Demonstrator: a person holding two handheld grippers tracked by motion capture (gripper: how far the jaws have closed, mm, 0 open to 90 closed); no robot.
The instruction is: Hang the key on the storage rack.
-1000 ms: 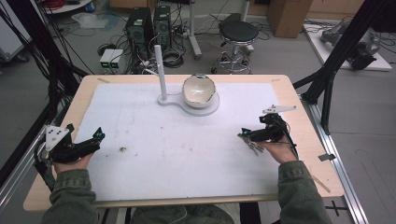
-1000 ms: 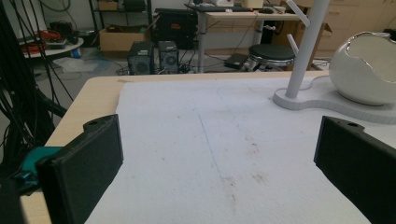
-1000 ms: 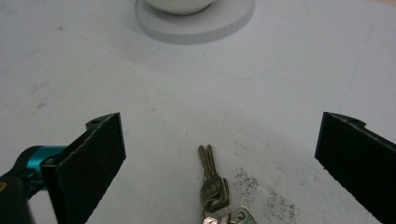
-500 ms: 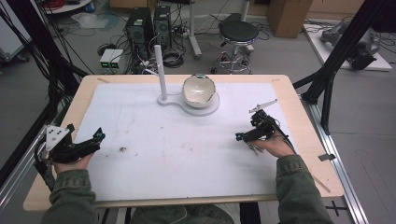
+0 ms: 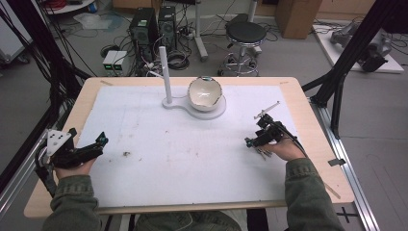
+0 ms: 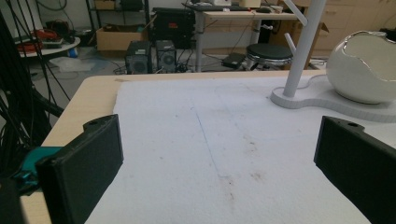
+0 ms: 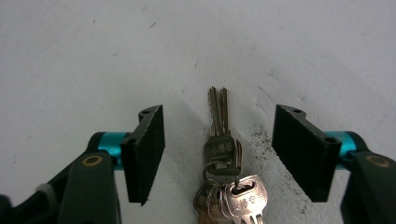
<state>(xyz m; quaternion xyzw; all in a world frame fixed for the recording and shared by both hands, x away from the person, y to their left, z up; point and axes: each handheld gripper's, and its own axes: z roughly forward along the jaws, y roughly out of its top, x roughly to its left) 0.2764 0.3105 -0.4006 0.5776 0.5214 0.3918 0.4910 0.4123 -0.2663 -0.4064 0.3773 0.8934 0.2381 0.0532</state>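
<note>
A bunch of silver keys [image 7: 223, 164] lies flat on the white mat, right under my right gripper [image 7: 218, 154]. Its two black jaws stand wide apart on either side of the keys and touch nothing. From above, the right gripper [image 5: 255, 142] points down at the mat's right side, with the keys [image 5: 262, 152] just showing beneath it. My left gripper [image 5: 98, 142] rests at the mat's left edge, its jaws open and empty [image 6: 215, 163]. A white stand with an upright peg post [image 5: 166, 77] and a white bowl [image 5: 205, 94] sits at the far middle.
The white mat [image 5: 192, 144] covers most of the wooden table [image 5: 312, 125]. A small dark speck [image 5: 126, 154] lies on the mat near the left gripper. Black frame struts [image 5: 337, 82] rise past the table's right edge. Beyond the far edge are a stool [image 5: 245, 33] and computer cases.
My right gripper has moved toward the near-left and tipped down over the keys. The left gripper has stayed where it was.
</note>
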